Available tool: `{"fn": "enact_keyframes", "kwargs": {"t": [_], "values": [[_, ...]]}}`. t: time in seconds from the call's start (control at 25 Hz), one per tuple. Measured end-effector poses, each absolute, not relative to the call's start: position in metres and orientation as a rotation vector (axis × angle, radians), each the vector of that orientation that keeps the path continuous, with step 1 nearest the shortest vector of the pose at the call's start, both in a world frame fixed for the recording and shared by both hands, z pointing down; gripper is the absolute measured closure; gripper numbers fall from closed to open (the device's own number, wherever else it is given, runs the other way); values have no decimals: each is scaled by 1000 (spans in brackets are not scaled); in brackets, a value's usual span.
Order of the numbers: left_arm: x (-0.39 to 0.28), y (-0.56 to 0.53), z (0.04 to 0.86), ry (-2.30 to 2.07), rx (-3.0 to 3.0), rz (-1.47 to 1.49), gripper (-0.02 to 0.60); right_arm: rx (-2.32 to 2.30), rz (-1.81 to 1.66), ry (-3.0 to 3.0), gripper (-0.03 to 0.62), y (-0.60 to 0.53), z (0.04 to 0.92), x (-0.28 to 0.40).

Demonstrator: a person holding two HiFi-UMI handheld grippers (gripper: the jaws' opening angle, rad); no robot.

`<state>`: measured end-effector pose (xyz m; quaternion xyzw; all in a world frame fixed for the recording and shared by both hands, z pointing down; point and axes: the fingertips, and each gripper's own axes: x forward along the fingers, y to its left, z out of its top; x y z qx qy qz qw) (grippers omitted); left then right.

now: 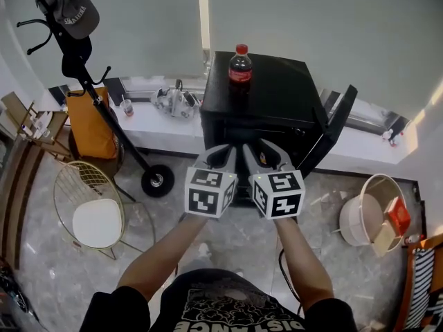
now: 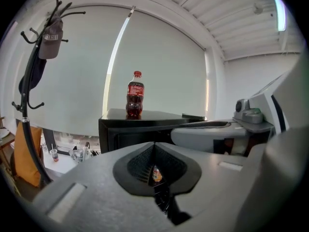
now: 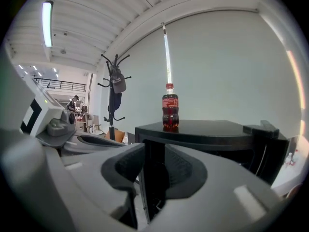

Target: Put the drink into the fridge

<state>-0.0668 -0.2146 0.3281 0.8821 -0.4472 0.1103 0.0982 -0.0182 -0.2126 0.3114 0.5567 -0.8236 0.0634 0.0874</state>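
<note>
The drink (image 1: 240, 68), a cola bottle with a red cap, stands upright on the flat top of the black fridge (image 1: 277, 88), towards the back left of that top, and nothing is touching it. The fridge door (image 1: 336, 126) hangs swung out to the right, so the dark inside is open and ready. Both claws sit low in front of the fridge, side by side and close together, well short of the bottle. The left claw (image 1: 216, 159) has its pads pressed together with nothing between them, which the left gripper view confirms (image 2: 154, 163). The right claw (image 1: 266, 151) is partly spread, and in the right gripper view (image 3: 153, 173) only the fridge's front edge shows through the gap, so it is empty too.

By my reading this is the reach for the bottle, with the door job already done and the pickup not yet begun. The next move calls for one claw to come up level with the bottle's body, spread wider than it, and close squarely around the middle. That bottle is tall and narrow on a glossy top, so a sideways nudge could topple it. Then it goes down and into the opening
</note>
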Motion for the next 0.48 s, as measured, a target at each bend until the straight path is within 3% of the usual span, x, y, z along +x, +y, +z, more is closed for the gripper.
{"fn": "enact_keyframes", "kwargs": {"t": [0.48], "values": [[-90, -273, 278, -1323, 2672, 282, 577, 1691, 139, -2471, 462, -271, 264, -37]]}}
